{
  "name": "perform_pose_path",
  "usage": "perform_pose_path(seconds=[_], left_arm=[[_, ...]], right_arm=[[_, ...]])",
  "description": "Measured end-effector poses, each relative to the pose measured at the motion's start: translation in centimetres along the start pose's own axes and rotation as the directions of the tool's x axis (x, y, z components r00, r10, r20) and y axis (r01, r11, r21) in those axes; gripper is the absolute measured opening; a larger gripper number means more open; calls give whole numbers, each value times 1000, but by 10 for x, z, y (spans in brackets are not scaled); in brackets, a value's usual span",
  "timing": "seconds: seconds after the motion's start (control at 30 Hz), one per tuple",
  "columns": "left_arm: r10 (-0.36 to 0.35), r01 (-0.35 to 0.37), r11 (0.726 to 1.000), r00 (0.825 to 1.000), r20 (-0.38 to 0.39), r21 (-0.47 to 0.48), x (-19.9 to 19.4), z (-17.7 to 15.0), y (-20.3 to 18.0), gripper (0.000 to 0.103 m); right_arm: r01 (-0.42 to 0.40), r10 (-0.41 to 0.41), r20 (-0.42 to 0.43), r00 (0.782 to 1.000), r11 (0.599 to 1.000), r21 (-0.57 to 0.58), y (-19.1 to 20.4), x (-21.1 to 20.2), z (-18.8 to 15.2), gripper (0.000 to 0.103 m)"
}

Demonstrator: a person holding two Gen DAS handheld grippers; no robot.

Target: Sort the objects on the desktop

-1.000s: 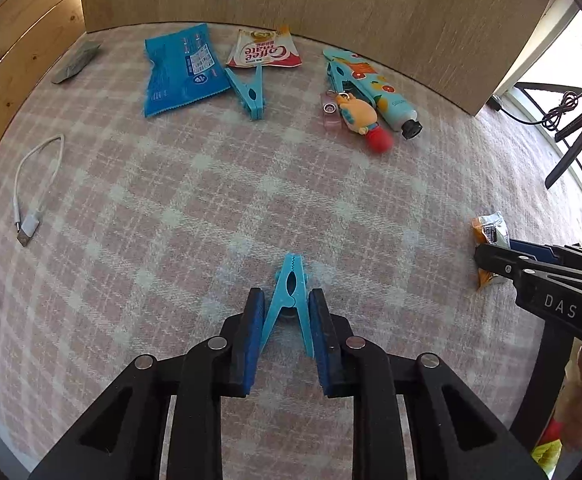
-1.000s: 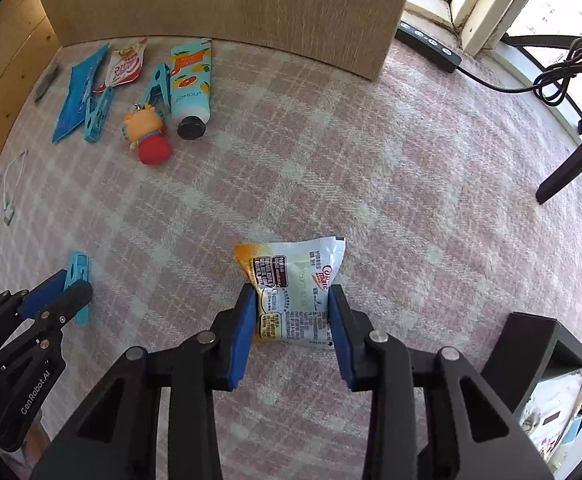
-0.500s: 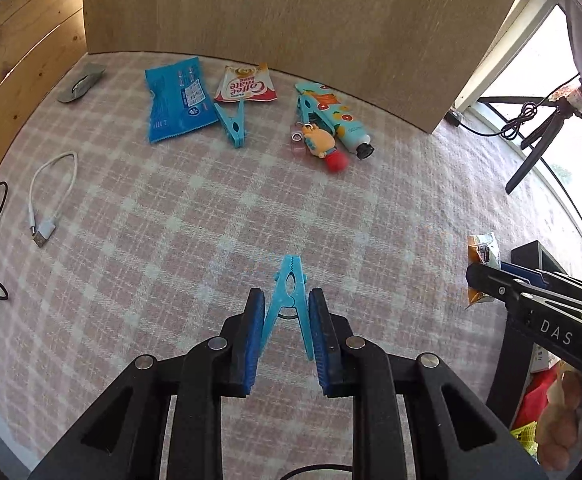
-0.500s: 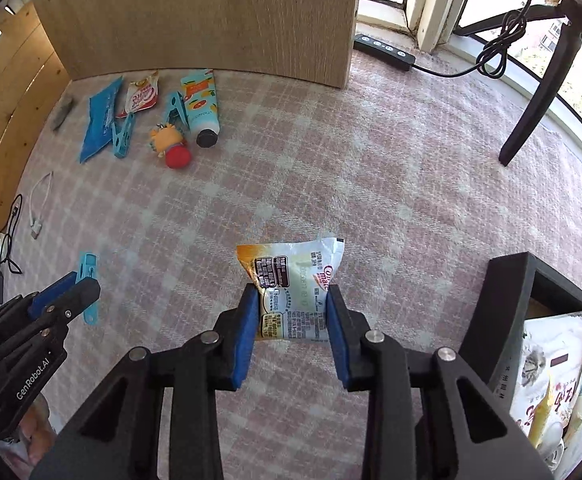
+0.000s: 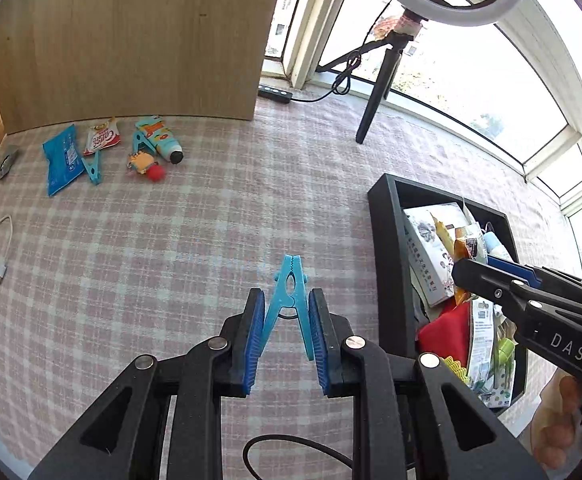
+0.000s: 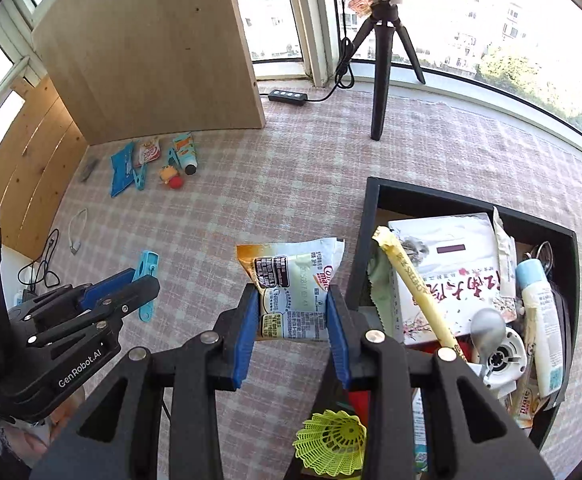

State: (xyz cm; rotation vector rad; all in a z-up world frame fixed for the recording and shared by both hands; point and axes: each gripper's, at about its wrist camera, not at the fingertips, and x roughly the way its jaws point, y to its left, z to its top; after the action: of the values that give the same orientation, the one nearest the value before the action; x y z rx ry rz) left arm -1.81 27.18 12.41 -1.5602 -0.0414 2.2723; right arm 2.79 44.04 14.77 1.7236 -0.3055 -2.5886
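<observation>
A: Looking through the left wrist view, the left gripper (image 5: 287, 336) was clamped on a blue clothes peg (image 5: 289, 300), its pads pressing the peg's two splayed legs; the peg hung clear above the checked cloth (image 5: 171, 248), just to the left of the black box (image 5: 387, 264).

B: And how would it handle?

A: Light and stiff, I judged, but sprung; squeezing the legs opens its mouth, so the hold sat on the handle end, and the smooth plastic could slip if the pads eased; the right gripper (image 5: 491, 276) reached over the box with an orange-edged packet end just showing at its tip; far from the box lay a blue packet (image 5: 61, 158), a second peg (image 5: 92, 168) and a small toy (image 5: 147, 164).

B: And the right wrist view?

A: There the right gripper (image 6: 293, 316) was clamped on a cream sachet (image 6: 291, 284), gripped across its lower half; the sachet was held just left of the box's (image 6: 367, 240) near wall, not yet over it.

B: How would that one handle?

A: Soft and crinkly, light, likely to sag or fold; a hold across the middle looked sound, and the foil could slide; the box was already crowded with a white carton (image 6: 447, 264), a bottle (image 6: 539, 320) and a yellow shuttlecock (image 6: 331, 444), so free room seemed scarce; the left gripper (image 6: 143, 284) sat well left of the box with its peg.
</observation>
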Motion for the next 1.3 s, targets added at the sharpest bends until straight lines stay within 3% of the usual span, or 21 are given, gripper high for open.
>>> perform_pose_path(seconds=[0.17,0.23,0.47,0.7,0.87,1.0,1.13,1.3], left_arm=[[-61,64,992,998,-33,113,-6,-20,-61,19],[-84,93,984,994,-63,154,-6,-29,-85,2],[-117,135,953,990,-79,273,-3,-57,-151,3],[-126,144,940,989,-77,311,-3,-67,-179,3],[-138,160,926,986,-90,341,-3,-79,-199,3],[-142,165,924,986,-93,344,-3,-82,-200,10],[-131,147,938,989,-70,314,-6,-76,-181,10],[-62,69,960,997,-33,272,-3,-70,-133,12]], right_arm=[[77,-78,9,997,993,90,-60,-29,-44,32],[100,-102,9,995,986,132,-82,-39,-63,32],[164,-172,8,985,953,255,-139,-64,-121,32],[201,-207,-17,978,918,342,-181,-72,-163,32],[216,-225,-14,974,911,350,-194,-76,-173,35],[229,-241,-6,970,915,333,-193,-80,-175,50],[216,-231,6,973,918,331,-192,-81,-176,50],[216,-231,9,973,921,324,-183,-82,-178,50]])
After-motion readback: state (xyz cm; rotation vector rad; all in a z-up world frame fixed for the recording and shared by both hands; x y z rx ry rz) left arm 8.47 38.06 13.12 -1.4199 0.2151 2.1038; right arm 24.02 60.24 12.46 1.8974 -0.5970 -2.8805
